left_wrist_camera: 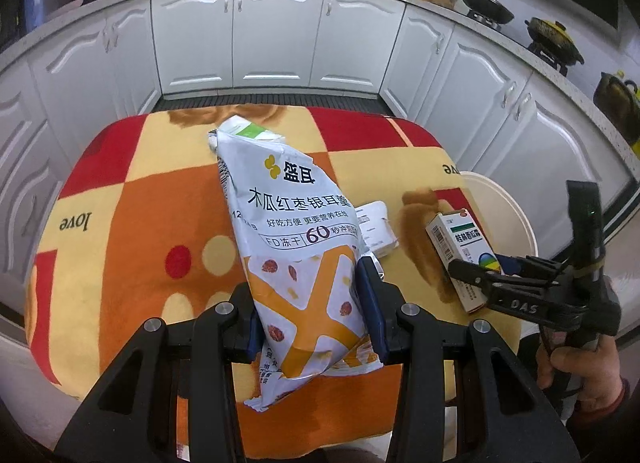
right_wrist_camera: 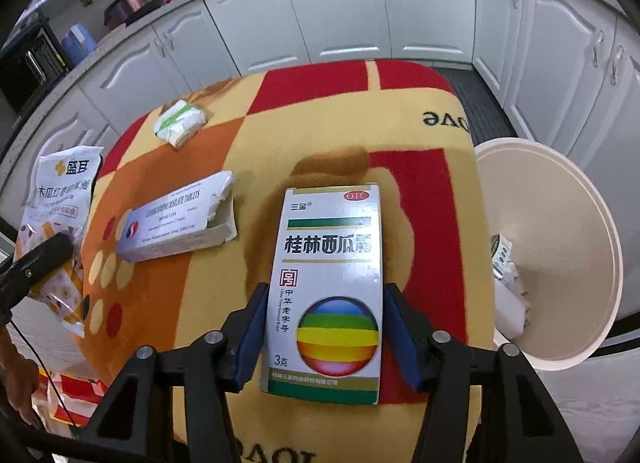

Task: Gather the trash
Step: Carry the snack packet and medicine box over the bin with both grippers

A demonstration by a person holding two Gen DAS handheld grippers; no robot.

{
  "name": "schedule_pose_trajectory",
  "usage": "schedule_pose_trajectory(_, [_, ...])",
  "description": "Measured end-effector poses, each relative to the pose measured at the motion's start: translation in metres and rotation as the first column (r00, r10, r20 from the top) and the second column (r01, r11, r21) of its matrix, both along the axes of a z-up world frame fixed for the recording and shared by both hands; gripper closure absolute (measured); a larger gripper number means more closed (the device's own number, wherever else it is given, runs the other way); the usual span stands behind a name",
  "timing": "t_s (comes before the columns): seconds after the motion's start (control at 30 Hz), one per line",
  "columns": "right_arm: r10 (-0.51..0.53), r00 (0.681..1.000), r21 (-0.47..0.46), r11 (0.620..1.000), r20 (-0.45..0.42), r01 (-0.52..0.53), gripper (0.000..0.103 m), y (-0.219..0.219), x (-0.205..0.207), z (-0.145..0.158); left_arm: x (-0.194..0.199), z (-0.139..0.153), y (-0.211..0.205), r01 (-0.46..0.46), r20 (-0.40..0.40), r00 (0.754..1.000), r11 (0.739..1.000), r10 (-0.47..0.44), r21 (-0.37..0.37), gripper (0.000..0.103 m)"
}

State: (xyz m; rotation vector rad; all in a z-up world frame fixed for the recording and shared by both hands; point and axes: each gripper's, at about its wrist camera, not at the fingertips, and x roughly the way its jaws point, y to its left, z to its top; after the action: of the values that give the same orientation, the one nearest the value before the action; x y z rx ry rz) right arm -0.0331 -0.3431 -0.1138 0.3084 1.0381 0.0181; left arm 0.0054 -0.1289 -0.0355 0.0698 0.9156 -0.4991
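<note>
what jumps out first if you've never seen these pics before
The left claw grips a big white and orange snack bag lifted over the loud red, orange and yellow checked blanket on the table. The right claw is closed on a white medicine box with a rainbow ball printed on it. To its right a cream bin stands beside the table, already holding some paper scraps.

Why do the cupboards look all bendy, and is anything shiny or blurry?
Left wrist view: the fisheye lens bows the cabinets, and the snack bag reads sharp. Right wrist view: same curving, black corners, and soft glare on the medicine box.
</note>
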Motion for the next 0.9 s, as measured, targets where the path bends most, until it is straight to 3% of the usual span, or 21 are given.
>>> schedule_pose_trajectory(0.37, [-0.141,0.985,0.024,0.990,0.103,0.140,0.050,-0.068,-0.039,0.035,-0.006,0.010,-0.062,0.112,0.005,0.994,0.994,-0.112,-0.008,0.064])
schedule_pose_trajectory(0.6, [-0.275,0.956,0.033,0.962,0.106,0.273,0.050,-0.129,-0.062,0.036,-0.009,0.006,-0.126,0.204,-0.014,0.979,0.979,-0.205,-0.008,0.064])
schedule_pose_trajectory(0.9, [-0.339,0.936,0.026,0.941,0.094,0.339,0.050,-0.163,-0.076,0.028,-0.008,-0.001,-0.193,0.270,-0.013,0.963,0.963,-0.269,0.015,0.064])
